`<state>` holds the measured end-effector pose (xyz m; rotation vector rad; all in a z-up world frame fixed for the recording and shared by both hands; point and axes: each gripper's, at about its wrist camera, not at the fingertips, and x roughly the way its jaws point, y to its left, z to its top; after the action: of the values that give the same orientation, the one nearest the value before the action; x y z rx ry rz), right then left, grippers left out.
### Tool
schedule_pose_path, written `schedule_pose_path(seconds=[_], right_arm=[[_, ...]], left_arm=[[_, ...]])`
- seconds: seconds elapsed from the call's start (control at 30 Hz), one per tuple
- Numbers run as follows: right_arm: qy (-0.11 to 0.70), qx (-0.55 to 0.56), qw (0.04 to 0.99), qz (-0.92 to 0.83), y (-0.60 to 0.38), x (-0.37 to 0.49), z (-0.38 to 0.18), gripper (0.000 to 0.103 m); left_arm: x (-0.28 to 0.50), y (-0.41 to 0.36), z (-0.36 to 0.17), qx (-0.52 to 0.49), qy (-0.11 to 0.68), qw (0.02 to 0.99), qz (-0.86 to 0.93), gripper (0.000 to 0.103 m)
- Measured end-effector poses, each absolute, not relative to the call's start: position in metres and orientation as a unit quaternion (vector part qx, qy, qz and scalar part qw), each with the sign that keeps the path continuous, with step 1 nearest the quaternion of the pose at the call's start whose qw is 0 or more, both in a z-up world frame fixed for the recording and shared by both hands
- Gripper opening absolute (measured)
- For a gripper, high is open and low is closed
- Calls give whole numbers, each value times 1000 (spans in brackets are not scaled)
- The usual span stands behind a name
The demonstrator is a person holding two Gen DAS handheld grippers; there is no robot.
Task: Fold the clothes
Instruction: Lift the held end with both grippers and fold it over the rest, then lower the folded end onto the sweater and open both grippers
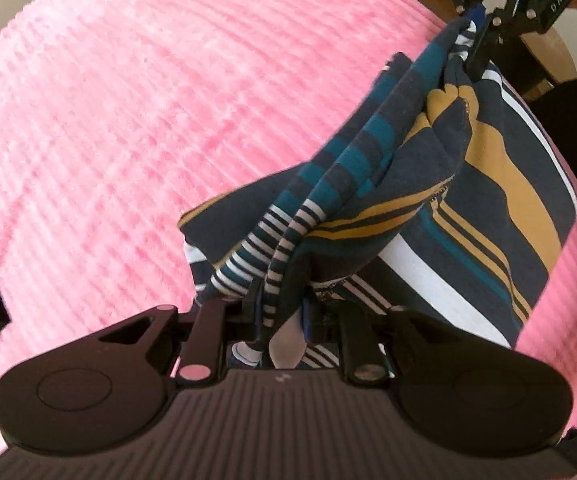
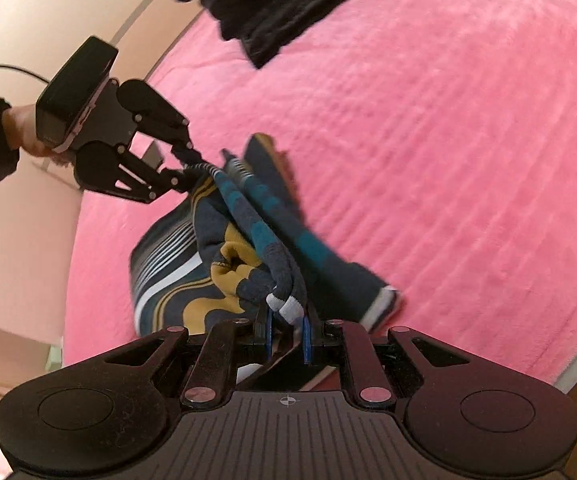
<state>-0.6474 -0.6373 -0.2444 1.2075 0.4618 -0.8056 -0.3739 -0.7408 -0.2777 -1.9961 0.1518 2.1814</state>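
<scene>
Item: my left gripper (image 1: 282, 312), clamped on the striped garment (image 1: 428, 184). My right gripper (image 2: 288, 322), likewise pinching a bunched edge. Garment hangs stretched between both, lower part resting on the pink blanket (image 1: 128, 140) below.

Risk: thin bunched grip may slip, dropping the fold crooked.

Obscured: pad contact; garment type; dark pile (image 2: 288, 4) ahead, blurred.
</scene>
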Motion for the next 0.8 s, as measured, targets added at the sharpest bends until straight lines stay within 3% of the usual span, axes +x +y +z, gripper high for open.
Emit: schedule_pose_path(seconds=[0.13, 0.2, 0.23, 0.27, 0.3, 0.33, 0.57, 0.8], right_arm=[[190, 573, 700, -382, -638, -654, -258, 13], [182, 584, 689, -390, -637, -655, -259, 14], [181, 582, 687, -396, -636, -656, -257, 17], [181, 578, 686, -403, -633, -657, -252, 35], [181, 572, 686, -412, -631, -657, -248, 46], [178, 570, 685, -418, -629, -659, -245, 48], [163, 573, 680, -427, -621, -652, -240, 48], [156, 585, 657, -448, -625, -637, -247, 48]], left_arm=[[-380, -749, -290, -671, 36, 84, 736, 18], [-378, -756, -292, -667, 21, 63, 742, 28], [-374, -763, -291, -664, 2, 45, 747, 36], [-369, -770, -288, -659, -17, 25, 752, 43], [-361, -778, -283, -651, -38, 3, 758, 45], [-353, -787, -279, -643, -60, -19, 763, 46], [-294, -813, -261, -589, -175, -115, 780, 44], [-290, -820, -294, -567, -233, -161, 774, 44]])
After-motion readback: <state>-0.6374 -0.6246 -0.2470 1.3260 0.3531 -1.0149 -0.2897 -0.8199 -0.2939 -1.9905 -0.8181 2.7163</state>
